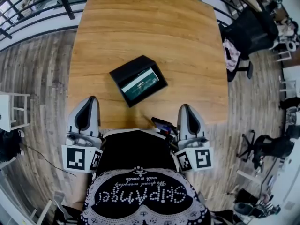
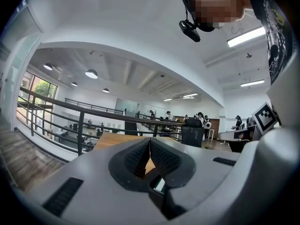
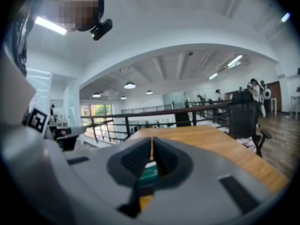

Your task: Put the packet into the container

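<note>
A black open container [image 1: 123, 70] lies on the wooden table [image 1: 140, 22], a little forward of its middle. Inside it rests a green and white packet [image 1: 141, 82], flat. My left gripper [image 1: 91, 100] hovers over the table's front edge at the left, jaws shut with nothing between them. Over the front edge at the right, my right gripper [image 1: 184, 108] is also shut and empty. In the left gripper view the gripper [image 2: 150, 142] has its pads pressed together. In the right gripper view the gripper [image 3: 151, 143] is likewise closed, with the packet [image 3: 149, 174] glimpsed beyond it.
A black office chair [image 1: 251, 29] stands off the table's right side. Metal railings [image 1: 28, 8] run behind at the upper left. A white stool [image 1: 11, 112] sits on the floor at the left. A small dark device [image 1: 161, 124] pokes out by the table's front edge.
</note>
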Available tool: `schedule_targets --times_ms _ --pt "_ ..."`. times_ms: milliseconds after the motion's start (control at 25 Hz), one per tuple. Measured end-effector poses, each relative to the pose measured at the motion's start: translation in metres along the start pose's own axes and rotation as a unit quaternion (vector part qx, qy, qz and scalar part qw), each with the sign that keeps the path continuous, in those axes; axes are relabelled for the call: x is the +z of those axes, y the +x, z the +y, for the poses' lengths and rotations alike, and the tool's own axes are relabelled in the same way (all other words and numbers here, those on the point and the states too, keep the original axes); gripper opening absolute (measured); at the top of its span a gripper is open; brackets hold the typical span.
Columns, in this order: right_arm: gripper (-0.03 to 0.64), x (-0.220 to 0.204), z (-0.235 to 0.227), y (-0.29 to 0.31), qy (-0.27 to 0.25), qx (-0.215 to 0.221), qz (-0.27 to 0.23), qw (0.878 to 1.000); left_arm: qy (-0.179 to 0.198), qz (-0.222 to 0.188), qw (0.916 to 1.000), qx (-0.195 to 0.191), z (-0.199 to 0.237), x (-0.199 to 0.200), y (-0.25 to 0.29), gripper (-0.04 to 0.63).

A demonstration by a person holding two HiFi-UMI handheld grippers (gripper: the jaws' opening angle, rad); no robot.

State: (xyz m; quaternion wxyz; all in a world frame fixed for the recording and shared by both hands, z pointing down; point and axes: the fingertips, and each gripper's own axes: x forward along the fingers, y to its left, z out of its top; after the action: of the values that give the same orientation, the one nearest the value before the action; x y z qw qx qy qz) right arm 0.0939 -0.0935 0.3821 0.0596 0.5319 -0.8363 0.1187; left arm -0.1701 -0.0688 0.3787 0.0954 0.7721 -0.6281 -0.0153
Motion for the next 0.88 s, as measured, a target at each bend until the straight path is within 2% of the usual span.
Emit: schedule_targets --times_ms 240,600,880 --pt "0.034 0.002 0.000 0.002 0.000 0.003 0.001 1.000 -0.009 0.015 0.9998 -0.010 -0.003 -0.004 0.003 0.029" --pt "0.034 0.005 -0.006 0.001 0.004 -0.009 0.002 1.000 -0.022 0.017 0.9990 -0.034 -0.009 0.000 0.013 0.029" --pt "0.034 0.005 -0.011 0.000 0.004 -0.014 0.001 1.000 -0.017 0.006 0.9986 -0.049 -0.019 0.009 0.019 0.029"
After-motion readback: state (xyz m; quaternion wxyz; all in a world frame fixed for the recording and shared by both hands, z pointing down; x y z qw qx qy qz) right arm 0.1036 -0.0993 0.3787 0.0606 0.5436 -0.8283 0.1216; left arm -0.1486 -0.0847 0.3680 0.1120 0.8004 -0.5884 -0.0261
